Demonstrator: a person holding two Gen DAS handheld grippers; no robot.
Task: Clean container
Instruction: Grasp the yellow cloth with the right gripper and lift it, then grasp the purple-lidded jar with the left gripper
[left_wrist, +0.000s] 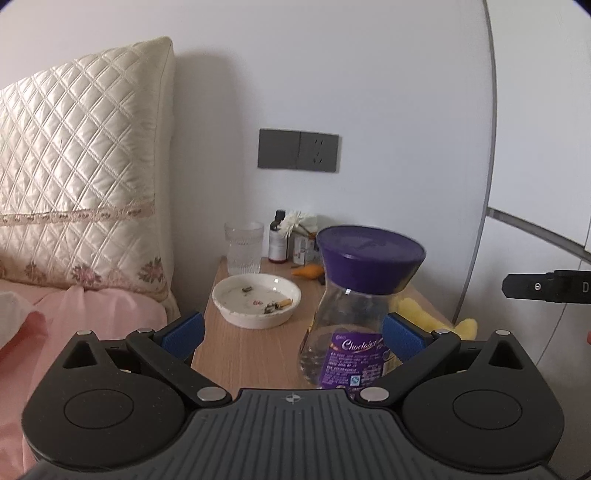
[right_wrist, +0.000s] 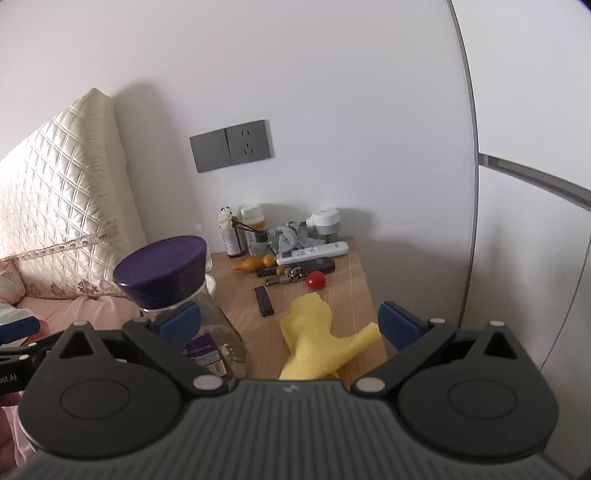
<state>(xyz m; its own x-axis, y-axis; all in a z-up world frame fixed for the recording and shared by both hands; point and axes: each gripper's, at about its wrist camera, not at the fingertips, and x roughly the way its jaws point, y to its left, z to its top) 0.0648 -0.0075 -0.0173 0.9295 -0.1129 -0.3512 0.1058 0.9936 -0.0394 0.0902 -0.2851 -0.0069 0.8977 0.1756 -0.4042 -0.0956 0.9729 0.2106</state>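
Left wrist: jar (left_wrist: 351, 321) capped, near-empty — dish (left_wrist: 256, 301) holds butts.

The jar's (left_wrist: 354, 314) purple label (left_wrist: 356, 363) reads "Chocolates"; its smaller print is illegible

Black tool (left_wrist: 291, 334) bodies w/ blue pads (left_wrist: 184, 334), silver screws.

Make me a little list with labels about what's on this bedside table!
surface: wooden bedside table
jar: clear, purple lid, upright
dish: white, holds cigarette butts
cloth: yellow, lying on the table
glass: clear, behind the dish
left gripper: open, jar between its fingers
right gripper: open, above the cloth
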